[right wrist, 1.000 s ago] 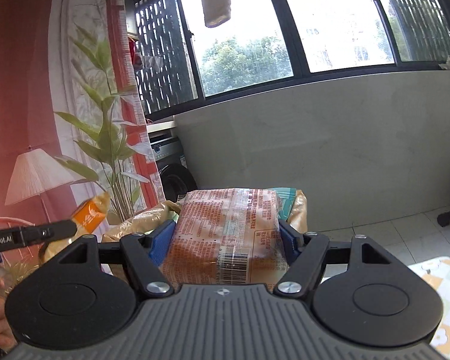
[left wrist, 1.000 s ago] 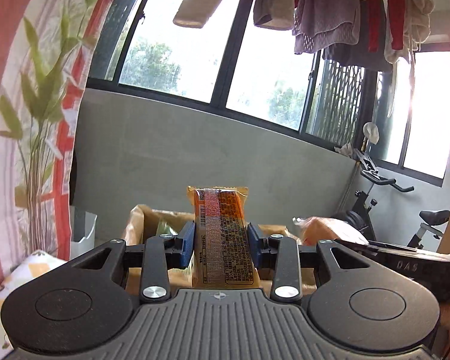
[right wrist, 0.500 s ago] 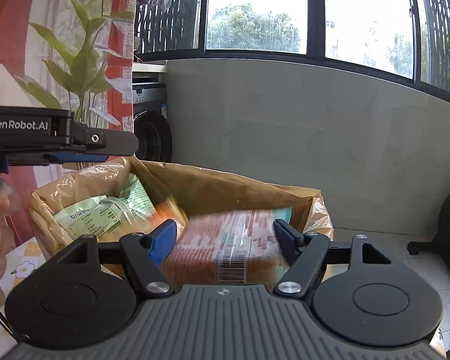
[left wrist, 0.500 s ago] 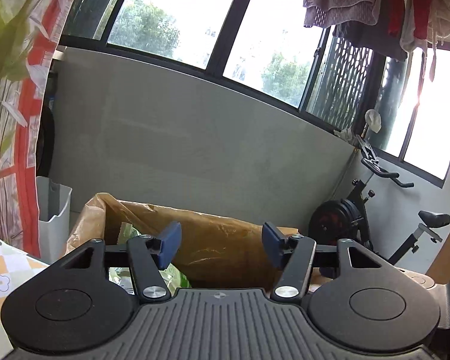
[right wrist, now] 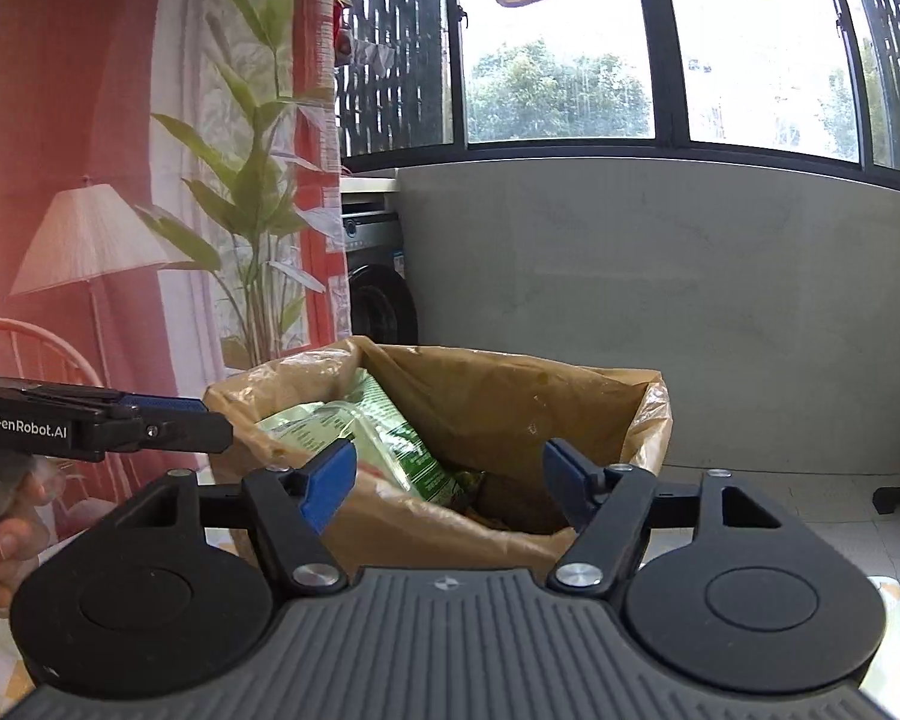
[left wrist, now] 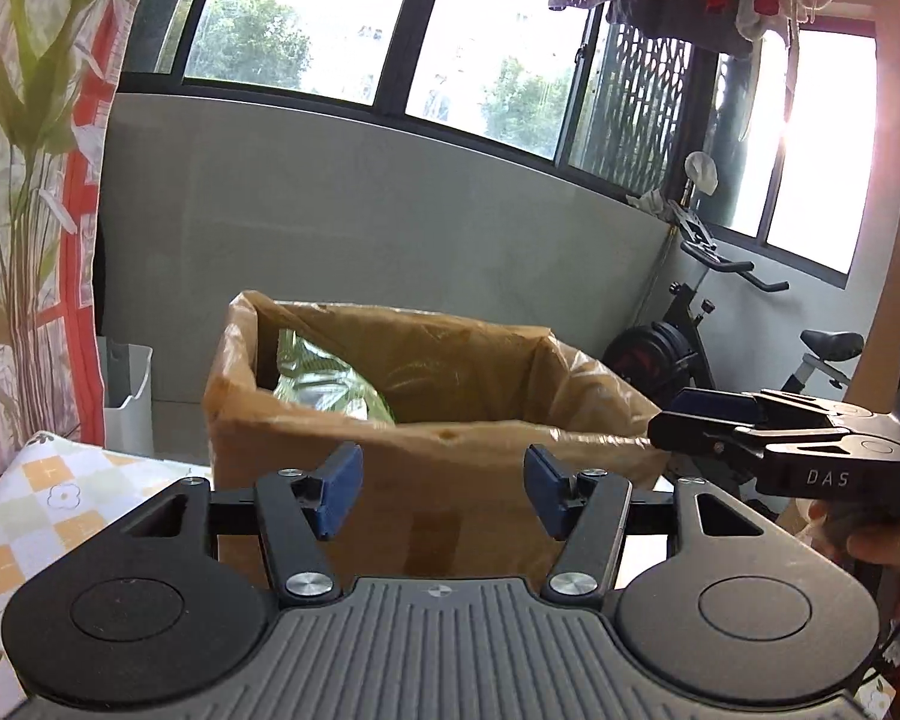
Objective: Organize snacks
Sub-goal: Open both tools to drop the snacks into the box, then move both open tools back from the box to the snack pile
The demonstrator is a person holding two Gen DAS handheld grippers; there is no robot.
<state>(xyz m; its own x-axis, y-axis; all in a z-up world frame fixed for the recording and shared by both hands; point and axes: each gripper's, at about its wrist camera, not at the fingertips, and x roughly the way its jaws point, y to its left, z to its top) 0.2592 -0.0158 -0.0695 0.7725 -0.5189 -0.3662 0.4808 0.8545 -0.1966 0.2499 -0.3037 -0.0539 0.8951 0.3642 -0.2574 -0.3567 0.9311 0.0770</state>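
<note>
Both tools [left wrist: 443,489] [right wrist: 449,483] agape, empty

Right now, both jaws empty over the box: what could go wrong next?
1. The green bag leans up against the box's left wall near the rim; another drop could tip it out.
2. The box has a loose plastic liner ruffled at its rim; open jaws may snag it.
3. The left gripper and right gripper sit close beside each other, so they might collide.
</note>
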